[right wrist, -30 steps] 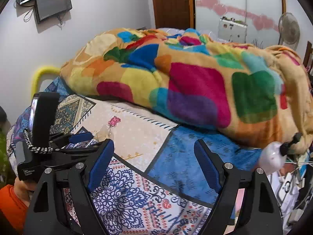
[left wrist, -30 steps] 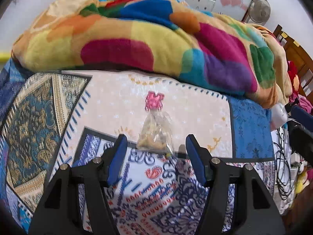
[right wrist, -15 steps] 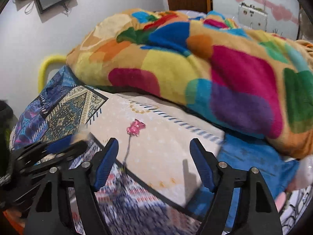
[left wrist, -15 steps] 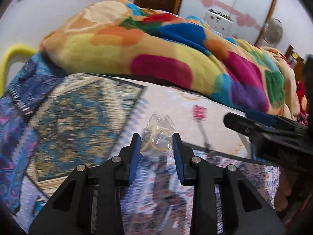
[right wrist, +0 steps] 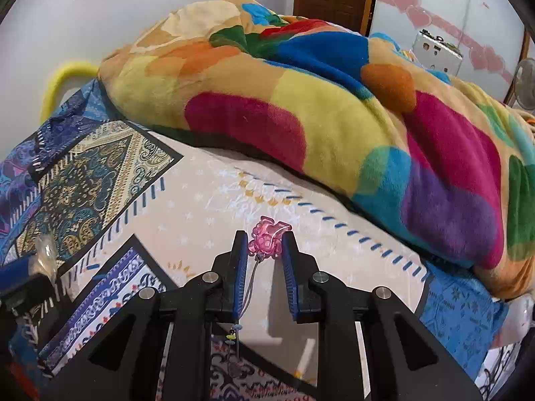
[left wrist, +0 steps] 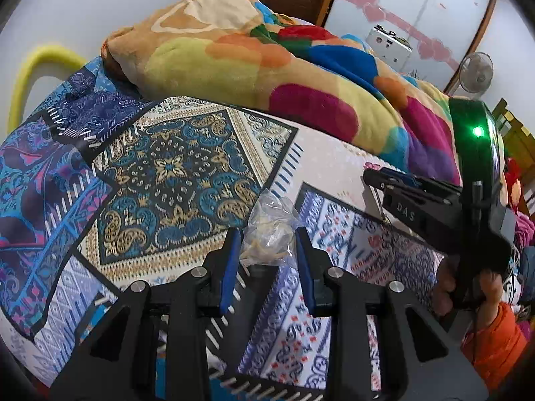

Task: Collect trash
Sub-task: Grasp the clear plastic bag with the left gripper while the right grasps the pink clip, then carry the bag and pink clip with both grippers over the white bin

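My left gripper [left wrist: 267, 237] is shut on a small clear plastic bag [left wrist: 271, 227] with yellowish bits inside, held just above the patterned bedsheet [left wrist: 167, 173]. The bag also shows at the left edge of the right wrist view [right wrist: 45, 257]. My right gripper [right wrist: 264, 245] is shut on a pink plastic charm [right wrist: 267, 239]; its thin cord with small beads [right wrist: 249, 287] hangs down along the left finger. In the left wrist view the right gripper [left wrist: 374, 175] comes in from the right, held by a hand in an orange sleeve.
A thick multicoloured blanket [right wrist: 317, 107] is heaped along the far side of the bed. A yellow curved bar [left wrist: 30, 73] stands at the bed's left end. A standing fan [left wrist: 476, 73], cables and clutter lie off the bed's right side.
My left gripper closed on the bag and lifted it away to the left. My right gripper moved in and closed on the pink charm.
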The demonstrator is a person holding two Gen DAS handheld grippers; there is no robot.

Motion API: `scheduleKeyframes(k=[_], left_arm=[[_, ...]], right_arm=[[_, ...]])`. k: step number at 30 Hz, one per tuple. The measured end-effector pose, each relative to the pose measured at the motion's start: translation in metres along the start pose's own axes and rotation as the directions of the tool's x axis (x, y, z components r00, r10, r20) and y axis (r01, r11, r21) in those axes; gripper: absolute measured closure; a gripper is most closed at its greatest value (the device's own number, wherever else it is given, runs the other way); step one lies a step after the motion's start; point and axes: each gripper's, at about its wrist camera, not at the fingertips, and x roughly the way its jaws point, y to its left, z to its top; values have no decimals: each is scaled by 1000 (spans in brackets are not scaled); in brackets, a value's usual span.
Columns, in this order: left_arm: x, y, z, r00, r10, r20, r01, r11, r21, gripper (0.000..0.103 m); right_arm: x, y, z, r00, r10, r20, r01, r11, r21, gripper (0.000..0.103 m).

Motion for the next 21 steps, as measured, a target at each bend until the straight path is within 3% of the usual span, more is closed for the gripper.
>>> scheduleKeyframes(k=[9, 21], left_arm=[[-34, -7, -3, 1000, 8, 8, -8, 1000, 14, 71], [-124, -14, -20, 996, 63, 64, -65, 998, 25, 71]], right_arm=[[-48, -7, -2, 999, 35, 1, -35, 999, 19, 85], [-139, 23, 0, 996, 45, 72, -44, 999, -26, 85]])
